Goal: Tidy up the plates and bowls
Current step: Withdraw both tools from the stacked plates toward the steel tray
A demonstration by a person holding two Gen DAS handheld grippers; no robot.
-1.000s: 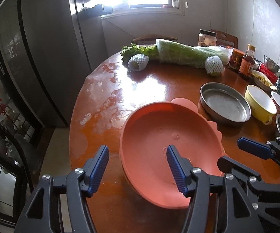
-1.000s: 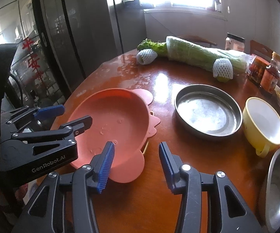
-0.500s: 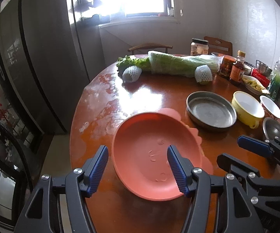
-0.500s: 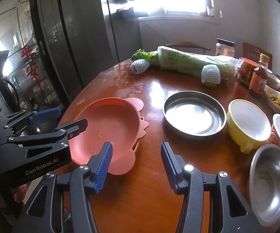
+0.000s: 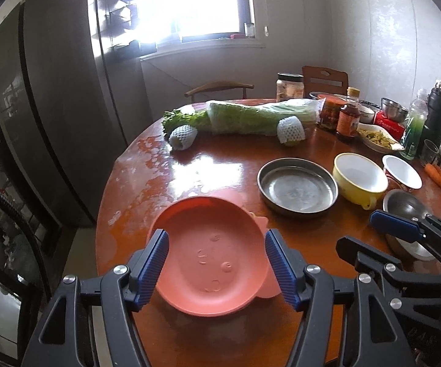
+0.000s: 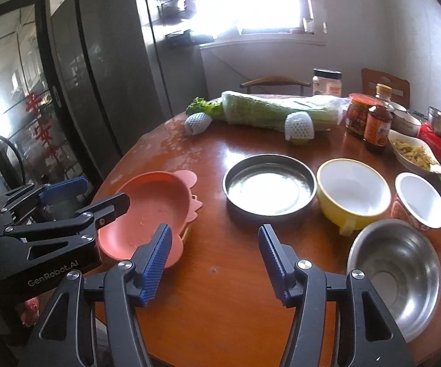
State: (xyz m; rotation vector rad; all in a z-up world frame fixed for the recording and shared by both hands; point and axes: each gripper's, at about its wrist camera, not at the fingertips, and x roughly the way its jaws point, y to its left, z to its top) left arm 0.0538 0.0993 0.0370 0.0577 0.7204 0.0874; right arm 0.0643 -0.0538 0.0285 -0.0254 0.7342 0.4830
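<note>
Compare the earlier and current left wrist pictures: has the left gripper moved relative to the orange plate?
Yes. The left gripper has pulled back and up from the orange plate, which now looks smaller and shows whole between its open fingers.

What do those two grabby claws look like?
Both are black plastic frames with silver screws. Each gripper has two fingers with ribbed blue pads: the left gripper and the right gripper. White letters on the left one's side read GenRobot.AI.

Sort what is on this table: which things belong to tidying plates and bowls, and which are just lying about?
Belongs: pink plate, metal dish, yellow bowl, white bowl, steel bowl.
Lying about: cabbage, sauce bottle, jar, carrot.
</note>
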